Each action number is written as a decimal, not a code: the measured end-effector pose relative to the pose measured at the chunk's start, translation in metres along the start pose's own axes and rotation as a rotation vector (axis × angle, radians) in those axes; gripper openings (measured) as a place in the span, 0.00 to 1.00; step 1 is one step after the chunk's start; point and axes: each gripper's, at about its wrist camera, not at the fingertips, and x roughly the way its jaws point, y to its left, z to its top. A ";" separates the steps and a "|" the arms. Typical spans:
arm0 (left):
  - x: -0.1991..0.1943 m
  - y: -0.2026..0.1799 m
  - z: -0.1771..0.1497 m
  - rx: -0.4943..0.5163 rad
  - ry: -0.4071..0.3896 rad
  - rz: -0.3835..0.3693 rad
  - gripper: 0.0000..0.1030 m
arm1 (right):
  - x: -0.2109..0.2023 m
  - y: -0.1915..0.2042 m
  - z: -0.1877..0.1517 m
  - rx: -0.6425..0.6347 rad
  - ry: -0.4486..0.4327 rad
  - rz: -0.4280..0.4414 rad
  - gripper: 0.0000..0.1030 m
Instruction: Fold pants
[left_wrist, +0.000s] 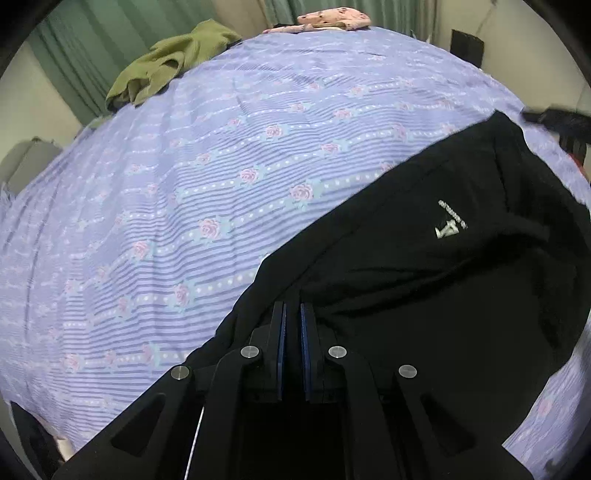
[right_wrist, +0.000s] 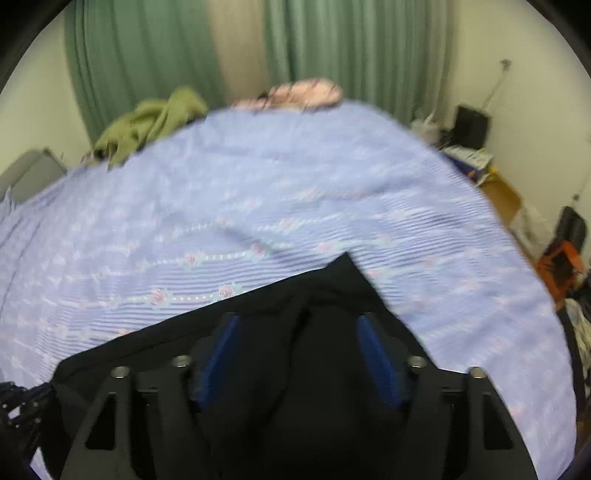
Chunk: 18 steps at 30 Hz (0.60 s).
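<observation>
Item: pants (left_wrist: 424, 280), black, on the bed (left_wrist: 184, 206), near edge, right of centre.

Left gripper (left_wrist: 292, 310): jaws nearly together, pinching a pants edge.

Right gripper (right_wrist: 297, 321): jaws wide apart over the cloth, gripping nothing.

Progress: judged partway; fabric looks doubled, further folds remaining.

Obscured: legs and hems cut off; layer count unclear; right view blurred.

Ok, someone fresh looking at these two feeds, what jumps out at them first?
Probably the black pants spread over the lavender rose-print bedsheet, filling the near right of the left wrist view, a small silver logo showing. Next, the left gripper nearly closed on the pants' edge, while the right gripper stands wide open over the dark cloth. Far back lies a crumpled olive garment by the green curtains.
</observation>
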 end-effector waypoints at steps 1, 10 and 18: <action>0.003 0.003 0.001 -0.014 0.005 -0.008 0.09 | 0.021 0.001 0.004 0.008 0.055 -0.001 0.54; 0.001 0.014 0.003 -0.049 0.024 -0.051 0.06 | 0.053 0.000 0.001 0.136 0.117 -0.058 0.02; -0.003 0.013 0.025 -0.068 -0.006 -0.015 0.04 | 0.022 -0.001 0.060 0.057 -0.114 -0.254 0.02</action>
